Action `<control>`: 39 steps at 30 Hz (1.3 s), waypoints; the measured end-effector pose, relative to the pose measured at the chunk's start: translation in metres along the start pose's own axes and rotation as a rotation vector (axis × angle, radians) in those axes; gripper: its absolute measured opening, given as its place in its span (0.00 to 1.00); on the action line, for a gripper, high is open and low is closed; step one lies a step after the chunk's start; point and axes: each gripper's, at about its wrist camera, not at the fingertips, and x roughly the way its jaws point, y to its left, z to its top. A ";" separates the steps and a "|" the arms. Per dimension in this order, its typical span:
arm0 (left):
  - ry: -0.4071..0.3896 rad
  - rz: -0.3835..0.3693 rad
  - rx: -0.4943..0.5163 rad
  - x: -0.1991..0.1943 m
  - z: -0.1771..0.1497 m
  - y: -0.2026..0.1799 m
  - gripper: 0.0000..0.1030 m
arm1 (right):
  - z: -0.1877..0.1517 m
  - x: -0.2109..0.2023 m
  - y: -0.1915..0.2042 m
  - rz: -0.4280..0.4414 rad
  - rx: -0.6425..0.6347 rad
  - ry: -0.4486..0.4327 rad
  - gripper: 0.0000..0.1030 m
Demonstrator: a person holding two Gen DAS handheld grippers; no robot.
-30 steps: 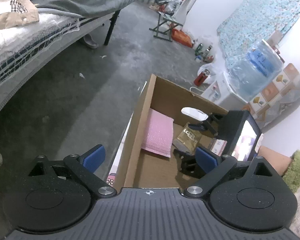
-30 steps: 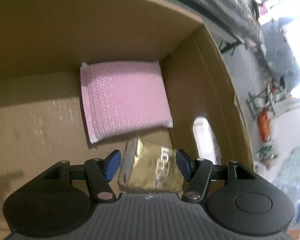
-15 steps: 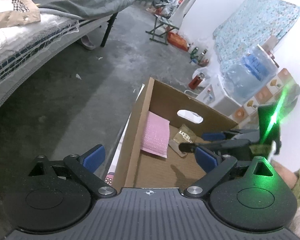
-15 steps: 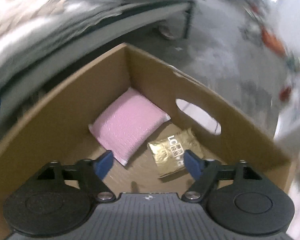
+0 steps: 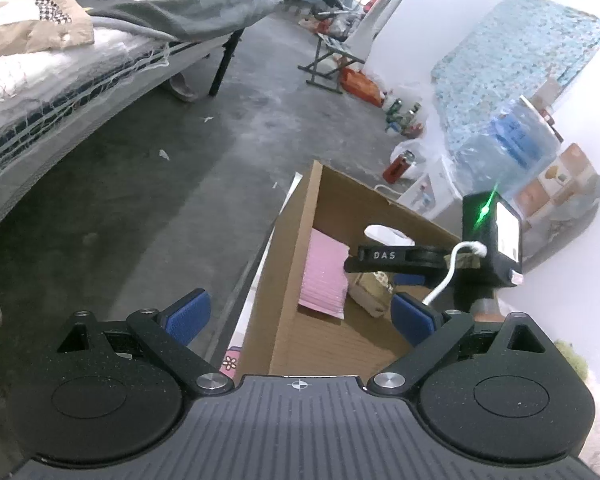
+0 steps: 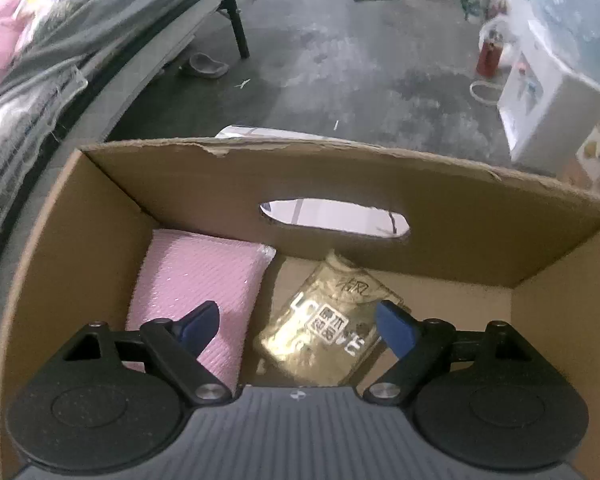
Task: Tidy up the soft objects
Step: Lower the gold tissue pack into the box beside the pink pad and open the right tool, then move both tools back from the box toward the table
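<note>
White capital letters "DAS" are showing on the black side arm of the right hand-held gripper [image 5: 407, 280], seen from the left wrist view as it is hanging over the open brown cardboard box [image 5: 288, 280]. The crinkled gold foil packet [image 6: 324, 328] lying on the box floor is carrying white print, large Latin letters and a block of small square characters, but the glare and creases are keeping it from being read with certainty. The blue label on the big clear water jug [image 5: 508, 144] is showing print too small to read.
</note>
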 end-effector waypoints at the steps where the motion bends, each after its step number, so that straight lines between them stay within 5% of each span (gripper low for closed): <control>1: 0.001 -0.001 -0.003 0.000 0.000 0.000 0.95 | 0.001 0.004 0.003 -0.011 -0.015 -0.006 0.62; 6: 0.003 -0.002 -0.004 0.001 0.000 0.001 0.95 | -0.001 0.010 0.013 -0.021 -0.147 -0.067 0.57; 12: -0.018 -0.007 0.005 -0.011 -0.003 -0.001 0.95 | -0.004 -0.001 0.010 0.020 -0.152 -0.092 0.57; 19: -0.077 -0.068 0.070 -0.056 -0.021 -0.027 0.96 | -0.033 -0.092 -0.015 0.162 -0.150 -0.265 0.61; 28: -0.078 -0.195 0.301 -0.110 -0.088 -0.104 0.99 | -0.159 -0.265 -0.094 0.325 -0.085 -0.560 0.61; 39: 0.043 -0.347 0.652 -0.098 -0.203 -0.218 0.99 | -0.361 -0.370 -0.220 0.166 0.201 -0.826 0.61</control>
